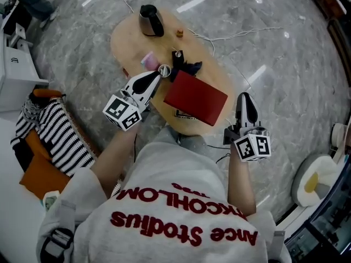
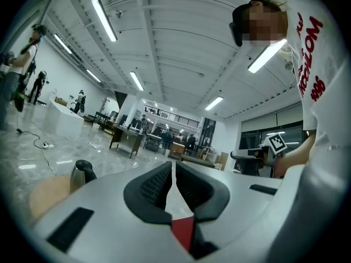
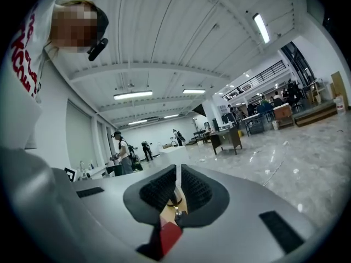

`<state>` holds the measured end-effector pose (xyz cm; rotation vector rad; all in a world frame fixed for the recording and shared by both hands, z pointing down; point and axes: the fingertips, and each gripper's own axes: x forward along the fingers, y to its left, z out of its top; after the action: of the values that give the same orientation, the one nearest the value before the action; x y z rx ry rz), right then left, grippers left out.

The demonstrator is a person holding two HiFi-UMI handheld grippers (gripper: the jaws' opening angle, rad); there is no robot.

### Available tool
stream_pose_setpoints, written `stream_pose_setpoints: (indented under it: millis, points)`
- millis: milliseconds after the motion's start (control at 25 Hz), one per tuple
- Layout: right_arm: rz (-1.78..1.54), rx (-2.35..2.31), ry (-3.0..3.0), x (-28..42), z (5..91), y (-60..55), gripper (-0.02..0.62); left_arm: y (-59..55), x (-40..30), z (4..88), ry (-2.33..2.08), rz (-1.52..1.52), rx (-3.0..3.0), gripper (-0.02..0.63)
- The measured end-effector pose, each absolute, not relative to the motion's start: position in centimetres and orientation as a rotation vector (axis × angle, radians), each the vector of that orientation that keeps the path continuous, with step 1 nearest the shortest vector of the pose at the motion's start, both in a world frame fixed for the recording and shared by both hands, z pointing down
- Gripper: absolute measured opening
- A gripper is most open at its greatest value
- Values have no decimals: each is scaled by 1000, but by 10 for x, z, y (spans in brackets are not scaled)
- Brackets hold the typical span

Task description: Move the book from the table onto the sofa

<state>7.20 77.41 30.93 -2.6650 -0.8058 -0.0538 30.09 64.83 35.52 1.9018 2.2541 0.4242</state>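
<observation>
Book [image 1: 196, 97], red-covered and closed, lies flat on the near end of the oval wooden counter [image 1: 123, 40], one corner close to the edge nearest the person. It has not left the counter, so by the look of things the whole carry to the sofa is yet to come. The left gripper [image 1: 159, 74] sits by the book's far left corner and the right gripper [image 1: 245, 98] just beside its right corner, one on each flank. Each gripper's jaws are pressed together with nothing between the pads, and a sliver of red shows below them in both gripper views. Whether either gripper touches the cover cannot be made out. With the jaws closed like this, a likely next step is to open them for a grip or to squeeze the book between the two grippers, though that is only a reading of the pose. Beyond the book stand a black object [image 1: 186, 66] and a small pink item [image 1: 148, 61], and a white cable [image 1: 236, 35] trails off the counter's far side onto the marble floor. The one vessel in sight, a dark kettle [image 1: 151, 19] at the far end, has its lid on, so its contents are hidden. To the person's left, a striped cloth [image 1: 60, 133] and an orange cushion [image 1: 41, 174] lie on what may be the sofa, well apart from the book.
</observation>
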Motion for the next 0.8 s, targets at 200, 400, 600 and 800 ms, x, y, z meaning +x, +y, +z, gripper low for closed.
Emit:
stream_pose_setpoints:
  millis: [200, 400, 600, 800]
  points:
    - [-143, -2659, -753, 74, 339, 782, 31, 656, 297, 380, 2251, 497, 1949, 19]
    - [-230, -2616, -744, 72, 376, 798, 54, 670, 293, 405, 2257, 525, 1997, 20]
    - [-358, -2492, -667, 74, 438, 794, 182, 683, 286, 442, 2285, 629, 1984, 21]
    - [-487, -2339, -652, 68, 506, 787, 270, 699, 278, 487, 2302, 781, 1891, 171]
